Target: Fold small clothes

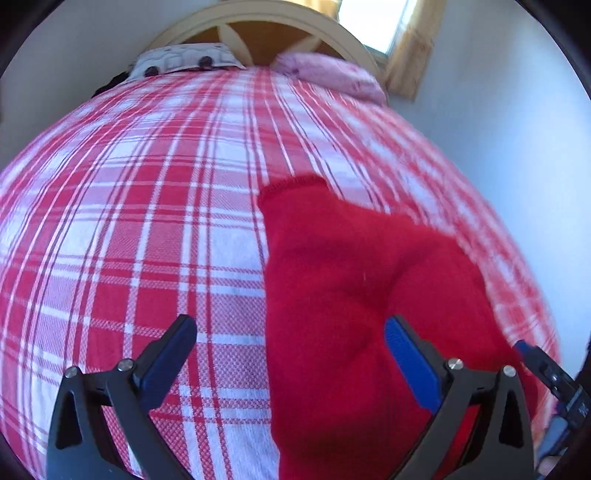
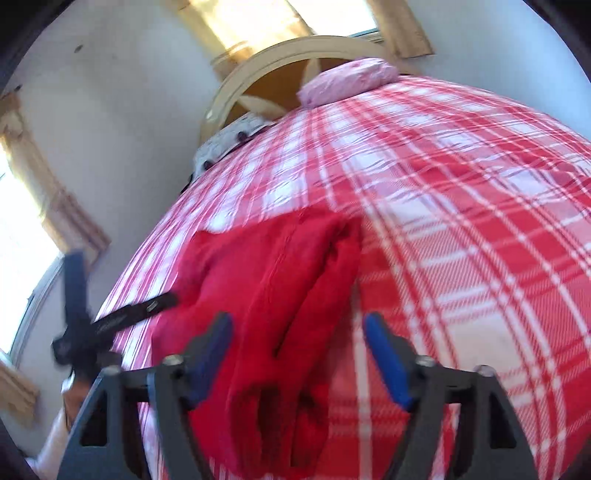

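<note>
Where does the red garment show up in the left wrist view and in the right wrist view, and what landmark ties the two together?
Left wrist view: the red garment fills the lower right, on the checked bedspread.
Right wrist view: the red garment lies at lower centre, running down between the open right tongs.
Shared landmark: the pink pillow by the arched headboard.

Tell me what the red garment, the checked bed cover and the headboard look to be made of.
Red garment: soft matte knit or fleece, probably; fuzzy surface, stitched hem, no sheen.
Checked bed cover: woven cloth, likely cotton; the weave texture shows in the red and white squares.
Headboard: apparently painted wood, with a smooth cream curved frame over a brown panel; blur leaves this open.
</note>
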Available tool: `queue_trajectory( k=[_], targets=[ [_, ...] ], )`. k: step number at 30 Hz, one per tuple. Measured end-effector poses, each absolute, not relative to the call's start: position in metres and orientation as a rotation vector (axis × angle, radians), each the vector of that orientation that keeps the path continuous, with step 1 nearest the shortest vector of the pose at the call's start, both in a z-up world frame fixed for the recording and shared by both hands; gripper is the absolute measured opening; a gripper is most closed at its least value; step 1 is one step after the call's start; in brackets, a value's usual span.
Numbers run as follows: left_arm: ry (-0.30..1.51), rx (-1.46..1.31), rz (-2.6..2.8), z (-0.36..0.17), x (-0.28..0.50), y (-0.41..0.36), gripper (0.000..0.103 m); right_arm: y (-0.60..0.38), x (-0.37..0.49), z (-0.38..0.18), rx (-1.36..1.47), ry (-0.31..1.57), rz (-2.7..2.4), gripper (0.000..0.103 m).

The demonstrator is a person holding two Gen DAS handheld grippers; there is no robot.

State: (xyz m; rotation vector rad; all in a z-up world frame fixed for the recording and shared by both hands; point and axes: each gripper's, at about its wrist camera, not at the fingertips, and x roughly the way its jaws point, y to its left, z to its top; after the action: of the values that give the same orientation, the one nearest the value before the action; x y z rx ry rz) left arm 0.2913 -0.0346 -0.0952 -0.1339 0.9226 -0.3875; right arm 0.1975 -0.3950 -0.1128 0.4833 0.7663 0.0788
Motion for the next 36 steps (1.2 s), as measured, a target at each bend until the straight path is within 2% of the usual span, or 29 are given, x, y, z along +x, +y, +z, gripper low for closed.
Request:
queue_trajectory(
  k=[5,6,11,12,14,15,17,18,19,23,28,32,36],
  targets=[
    [1.036,-0.162,-0.381,-0.119,0.306,-0.048,0.103,-0.386,0.241,-0.150,0.538,0.880,0.071,0.078],
    [1.047,-0.177,-0.388,-0.126,0.307,-0.050,0.103,-0.381,0.240,-0.152,0.513,0.855,0.059,0.078],
    [0.978,-0.170,-0.384,-0.129,0.296,-0.054,0.103,-0.360,0.240,-0.152,0.399,0.846,0.115,0.078],
    [0.977,-0.169,-0.386,-0.129,0.297,-0.055,0.103,-0.360,0.241,-0.153,0.391,0.846,0.115,0.076],
    [0.969,-0.165,-0.393,-0.129,0.296,-0.056,0.103,-0.358,0.240,-0.153,0.384,0.834,0.143,0.059],
    [0.961,-0.162,-0.399,-0.130,0.295,-0.056,0.102,-0.356,0.238,-0.152,0.375,0.821,0.152,0.056],
    [0.942,-0.159,-0.447,-0.128,0.289,-0.058,0.086,-0.355,0.237,-0.152,0.370,0.815,0.152,0.052],
    [0.937,-0.157,-0.479,-0.127,0.286,-0.058,0.070,-0.356,0.237,-0.153,0.375,0.814,0.154,0.052],
    [0.925,-0.148,-0.499,-0.126,0.284,-0.060,0.067,-0.357,0.237,-0.154,0.381,0.813,0.156,0.052],
    [0.915,-0.139,-0.500,-0.124,0.284,-0.063,0.066,-0.352,0.234,-0.152,0.354,0.799,0.145,0.050],
    [0.895,-0.182,-0.524,-0.124,0.284,-0.057,0.058,-0.341,0.232,-0.146,0.275,0.779,0.114,0.048],
    [0.845,-0.092,-0.480,-0.119,0.270,-0.070,0.058,-0.347,0.237,-0.151,0.309,0.809,0.129,0.048],
    [0.878,-0.129,-0.452,-0.124,0.280,-0.064,0.075,-0.367,0.244,-0.163,0.460,0.841,0.185,0.053]
  ],
)
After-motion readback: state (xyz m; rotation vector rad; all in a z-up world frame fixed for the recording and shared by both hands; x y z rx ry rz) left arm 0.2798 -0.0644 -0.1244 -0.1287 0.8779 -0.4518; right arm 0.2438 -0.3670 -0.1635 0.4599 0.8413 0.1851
